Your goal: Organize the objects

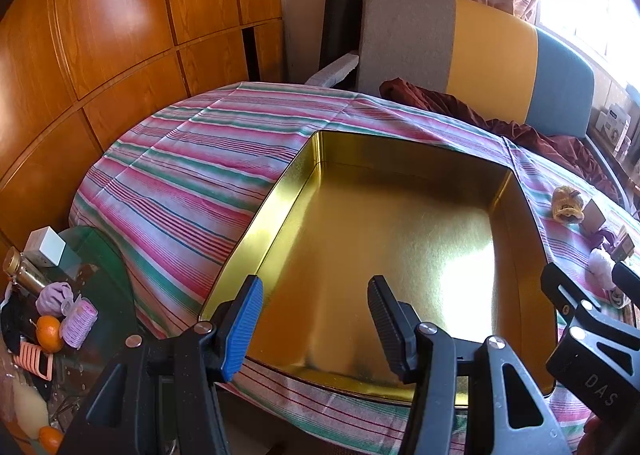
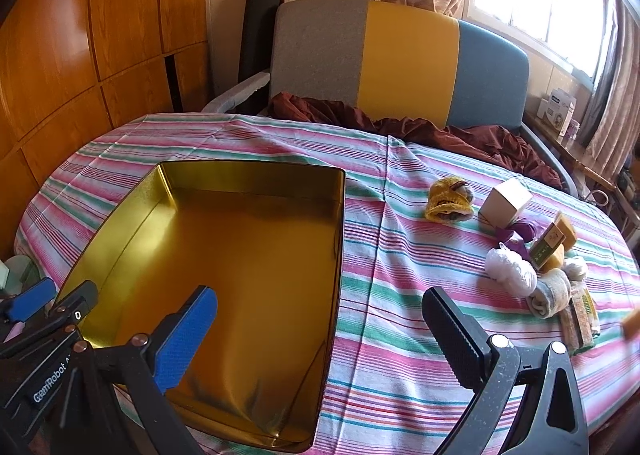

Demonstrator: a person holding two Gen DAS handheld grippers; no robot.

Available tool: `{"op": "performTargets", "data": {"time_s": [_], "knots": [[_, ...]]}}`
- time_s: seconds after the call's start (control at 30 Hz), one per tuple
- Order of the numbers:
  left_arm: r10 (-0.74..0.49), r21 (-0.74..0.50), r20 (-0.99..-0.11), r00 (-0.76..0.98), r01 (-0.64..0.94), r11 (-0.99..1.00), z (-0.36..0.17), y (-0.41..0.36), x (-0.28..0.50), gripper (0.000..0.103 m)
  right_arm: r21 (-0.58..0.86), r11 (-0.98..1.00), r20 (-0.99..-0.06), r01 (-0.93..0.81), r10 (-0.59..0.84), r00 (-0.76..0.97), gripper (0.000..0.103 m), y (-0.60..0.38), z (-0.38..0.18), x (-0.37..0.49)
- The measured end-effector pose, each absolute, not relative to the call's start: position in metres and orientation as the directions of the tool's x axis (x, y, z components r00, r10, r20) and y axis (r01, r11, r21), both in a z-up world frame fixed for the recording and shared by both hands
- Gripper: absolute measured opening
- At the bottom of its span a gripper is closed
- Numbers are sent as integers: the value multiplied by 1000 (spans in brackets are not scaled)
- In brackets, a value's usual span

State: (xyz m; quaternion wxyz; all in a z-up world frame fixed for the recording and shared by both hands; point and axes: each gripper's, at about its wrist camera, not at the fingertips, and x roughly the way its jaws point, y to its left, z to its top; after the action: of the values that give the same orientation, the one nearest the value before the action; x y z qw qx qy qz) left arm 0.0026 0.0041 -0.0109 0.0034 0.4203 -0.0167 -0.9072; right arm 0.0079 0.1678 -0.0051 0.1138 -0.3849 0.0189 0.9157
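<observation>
Left wrist view: left gripper (image 1: pixel 316 319) poised over the near end of a shallow rectangular gold metal tin (image 1: pixel 256 231), jaws parted partway, nothing between them, no pad touching the tin. Tin empty, lying open on a surface covered with a pink, green and white striped cloth (image 1: pixel 180 183). Right gripper (image 1: pixel 584 287) visible at the right edge of that view, just beside the tin's right wall. Right wrist view: right gripper (image 2: pixel 320 331) spread as wide as it goes and empty — blue pad over the tin's floor, black pad over the striped cloth to the right of the tin. Small things to sort lying well apart from the tin, on the cloth's right side: a yellow knitted pouch (image 2: pixel 448 201), a small pale cardboard box (image 2: pixel 505 202), a white fluffy ball (image 2: pixel 511 270), a rolled grey sock (image 2: pixel 550 295) and green-and-yellow packets (image 2: pixel 554 245) — all clustered near one another. Beyond the surface, a grey, yellow and blue chair back (image 2: pixel 408 59) with dark red fabric (image 2: pixel 460 135) bunched below it.
</observation>
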Motion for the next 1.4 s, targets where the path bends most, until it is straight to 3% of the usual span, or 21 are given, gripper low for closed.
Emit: {"op": "performTargets", "data": {"time_s": [0.4,0.57,1.03,1.13,1.3,1.4], "knots": [[34,-2,-780,-625,-52,-999,-16,12,5,55,-49,-983,-690,-176,161,-706,103,180,0,16],[130,-54,-795,-592,-145,-988,-24,28,12,55,-12,-995,-748,-95,72,-660,103,205,-13,25],[280,-27,-762,-584,-404,-914,-22,91,55,55,-39,-875,-744,-483,348,-571,103,369,-52,109],[313,-33,-768,-558,-453,-891,-25,103,62,55,-68,-817,-725,-573,435,-534,95,409,-55,124],[366,-45,-768,-525,-526,-849,-26,125,79,55,-81,-806,-739,-587,444,-507,70,458,-67,126],[391,-47,-764,-513,-561,-826,-24,137,85,55,-109,-817,-743,-567,446,-500,68,469,-75,121]]}}
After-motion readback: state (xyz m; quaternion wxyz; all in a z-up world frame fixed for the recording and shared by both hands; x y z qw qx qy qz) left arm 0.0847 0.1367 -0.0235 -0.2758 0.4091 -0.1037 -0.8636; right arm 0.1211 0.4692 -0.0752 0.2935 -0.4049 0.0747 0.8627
